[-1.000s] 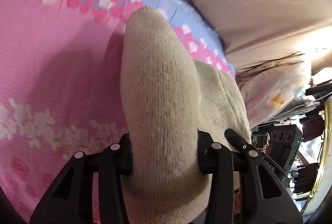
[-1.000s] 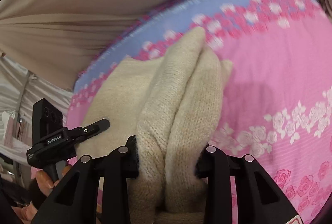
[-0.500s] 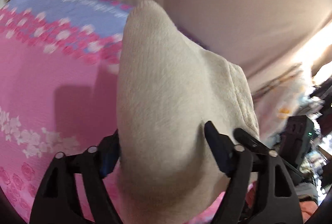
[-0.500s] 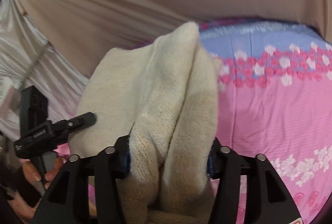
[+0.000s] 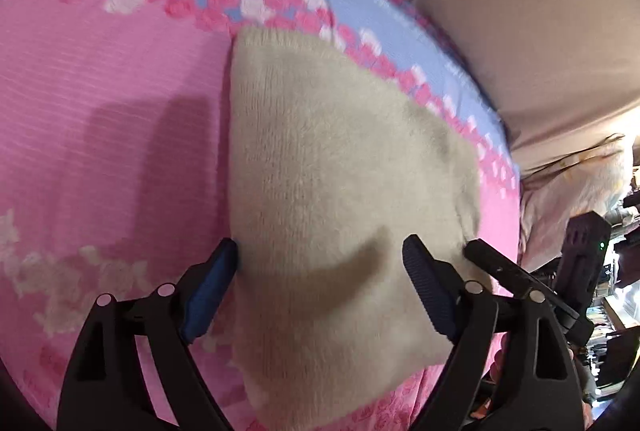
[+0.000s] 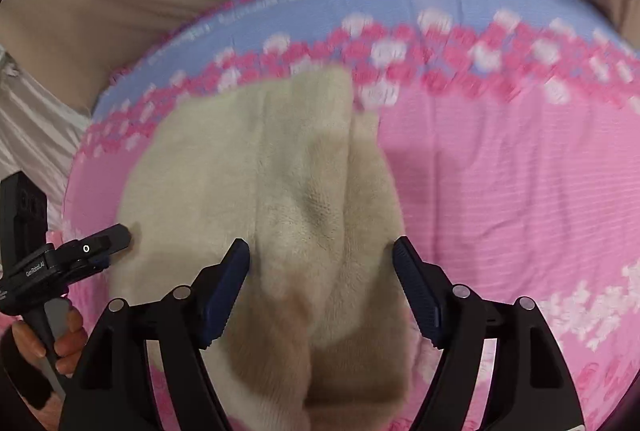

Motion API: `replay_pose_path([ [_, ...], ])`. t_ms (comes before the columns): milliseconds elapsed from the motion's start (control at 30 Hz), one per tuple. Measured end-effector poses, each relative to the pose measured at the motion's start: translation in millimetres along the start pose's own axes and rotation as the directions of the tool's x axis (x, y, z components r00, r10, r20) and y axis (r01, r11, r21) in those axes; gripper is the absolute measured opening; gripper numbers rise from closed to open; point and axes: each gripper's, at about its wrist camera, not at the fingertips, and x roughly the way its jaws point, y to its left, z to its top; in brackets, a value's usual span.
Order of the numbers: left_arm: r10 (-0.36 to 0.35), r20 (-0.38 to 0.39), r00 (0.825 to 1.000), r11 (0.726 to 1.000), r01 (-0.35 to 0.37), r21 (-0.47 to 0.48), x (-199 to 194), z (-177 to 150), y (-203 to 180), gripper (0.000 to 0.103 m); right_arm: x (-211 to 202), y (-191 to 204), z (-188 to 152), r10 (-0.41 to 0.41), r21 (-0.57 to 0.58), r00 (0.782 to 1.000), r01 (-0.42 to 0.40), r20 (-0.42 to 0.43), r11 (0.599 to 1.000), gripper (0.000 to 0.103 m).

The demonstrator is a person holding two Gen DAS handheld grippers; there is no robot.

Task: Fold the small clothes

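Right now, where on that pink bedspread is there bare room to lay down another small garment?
Bare pink bedspread lies left of the cream knit in the left view, and right of it in the right view. It is crowded around the knit, where both grippers stand.

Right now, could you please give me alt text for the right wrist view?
A cream knitted garment lies folded on a pink floral bedspread, between the open fingers of the right tool, whose pads stand clear of it. The left tool reaches in at left.
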Motion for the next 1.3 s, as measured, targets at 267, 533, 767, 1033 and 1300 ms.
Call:
replay_pose_path([
  [267,-0.095,0.051,0.994,0.99,0.089,0.11,-19.9,9.8,-11.0,0.038,-56.0,40.3,-3.4,0.123,-0.066,0.969,-0.112,0.213,0.992,0.029],
  [533,0.126,0.17,0.977,0.966,-0.16,0.204,-13.0,36.1,-10.9,0.06,1.1,34.1,14.5,-0.039,-0.034,0.992,0.044,0.124,0.998,0.042],
  [767,0.001,0.193,0.981,0.998,-0.013,0.063,-47.7,7.0,23.1,0.077,-32.6,20.1,-29.9,0.091,0.08,0.983,-0.105,0.159,0.991,0.067],
  [1033,-0.078,0.128,0.989,0.995,0.086,-0.051,-27.8,-6.5,35.6,0.055,-21.3,35.2,-3.4,0.103,0.016,0.982,-0.107,0.158,0.994,0.03],
  [1300,0.018,0.142,0.99,0.999,-0.022,0.027,-15.8,-18.8,27.9,0.068,-14.3,27.4,-25.3,0.012,0.019,0.985,-0.015,0.174,1.0,0.044],
])
